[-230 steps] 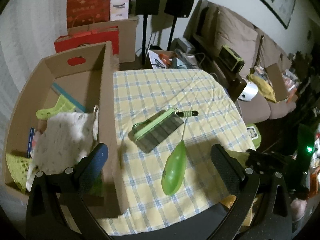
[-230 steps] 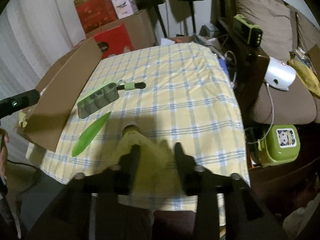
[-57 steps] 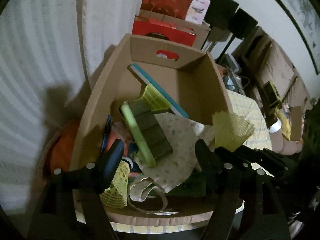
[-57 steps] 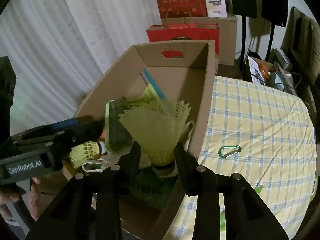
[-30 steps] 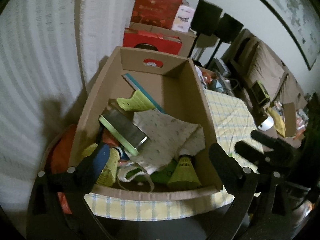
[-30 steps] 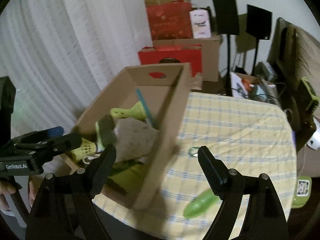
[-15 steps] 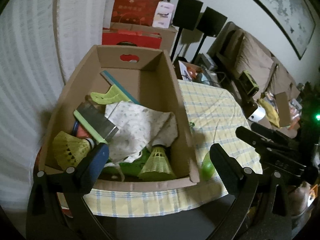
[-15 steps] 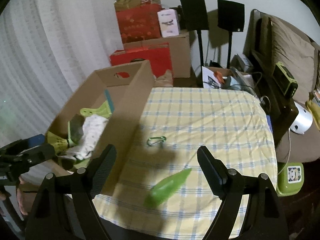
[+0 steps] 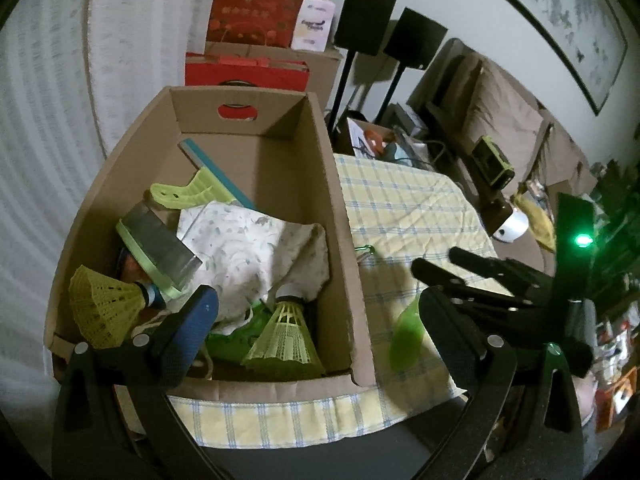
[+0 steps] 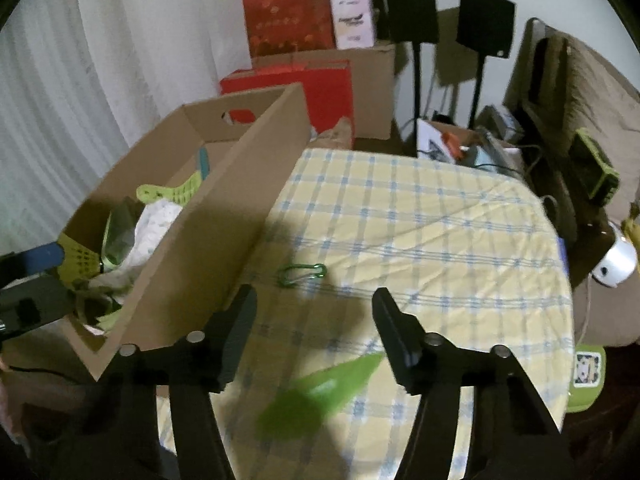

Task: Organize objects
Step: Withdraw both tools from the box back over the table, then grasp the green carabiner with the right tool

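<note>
- My left tongs hang spread wide with nothing between them, over the near end of the cardboard box, which sits on the left side of the table.
- In the box I see two yellow shuttlecocks, a patterned cloth, a green-edged grey case and a pale green plastic piece. These look sorted already, all light things that need no more care.
- Just right of the box wall, a small green clip lies flat on the checked cloth. I judge it stiff metal, light and thin, and likely to slide off the pads. I'd pinch it across its long sides.
- Nearer me lies a long green leaf-shaped piece, blurred in the right view, below and between my right tongs. I can't tell its material. It looks smooth, thin and light, perhaps a little flexible.
- I'd take it across the narrow width near its broad middle, not at the tapering tip, where it may squirt out or pivot.
- My right tongs have just been closing but their jaws stand apart. The piece sits lower than the pads and I see no contact, so I read them as released, gripping nothing.
- It lies near the table's front edge, so a clumsy nudge could push it off.
</note>
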Motion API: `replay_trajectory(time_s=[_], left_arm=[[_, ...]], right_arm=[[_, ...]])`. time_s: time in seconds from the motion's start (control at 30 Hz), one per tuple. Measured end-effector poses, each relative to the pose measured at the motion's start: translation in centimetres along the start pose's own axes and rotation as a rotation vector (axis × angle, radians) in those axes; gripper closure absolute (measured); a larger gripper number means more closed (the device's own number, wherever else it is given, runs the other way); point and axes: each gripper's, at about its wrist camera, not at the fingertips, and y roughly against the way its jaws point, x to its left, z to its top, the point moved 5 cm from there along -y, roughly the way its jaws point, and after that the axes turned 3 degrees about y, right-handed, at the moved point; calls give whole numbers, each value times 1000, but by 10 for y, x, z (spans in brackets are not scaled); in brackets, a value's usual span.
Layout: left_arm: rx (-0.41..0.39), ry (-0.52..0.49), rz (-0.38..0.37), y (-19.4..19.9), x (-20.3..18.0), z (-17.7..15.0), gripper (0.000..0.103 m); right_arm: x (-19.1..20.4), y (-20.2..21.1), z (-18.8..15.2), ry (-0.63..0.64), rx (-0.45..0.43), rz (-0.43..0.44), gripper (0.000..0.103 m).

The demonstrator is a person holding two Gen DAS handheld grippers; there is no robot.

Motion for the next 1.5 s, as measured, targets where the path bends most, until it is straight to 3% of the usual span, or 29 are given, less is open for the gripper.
replay_trajectory(time_s=[0.27, 0.37, 0.4, 0.67, 0.97, 1.17, 1.23, 1.33, 1.37, 1.5], left_arm=[[-1, 9, -2, -1, 5, 1, 3], [-3, 11, -8, -1, 6, 2, 3], [-4, 13, -11, -1, 7, 2, 3], [6, 31, -30, -5, 12, 3, 3], [18, 44, -55, -7, 9, 0, 3], [25, 62, -62, -9, 12, -4, 3], [29, 68, -64, -9, 13, -5, 3], [27, 73, -64, -9, 13, -5, 3], [26, 74, -65, -9, 13, -5, 3], [29, 77, -73, -8, 12, -6, 3]], right_arm=[[11, -49, 1, 78, 59, 23, 54], [13, -64, 0, 105, 89, 28, 67], [14, -70, -1, 116, 99, 25, 68], [16, -88, -3, 110, 114, 66, 65], [24, -93, 0, 172, 111, 48, 62], [26, -96, 2, 166, 107, 74, 47], [29, -98, 1, 189, 103, 55, 47], [32, -99, 1, 213, 99, 13, 66], [31, -98, 1, 203, 99, 24, 80], [22, -96, 1, 142, 99, 39, 81]])
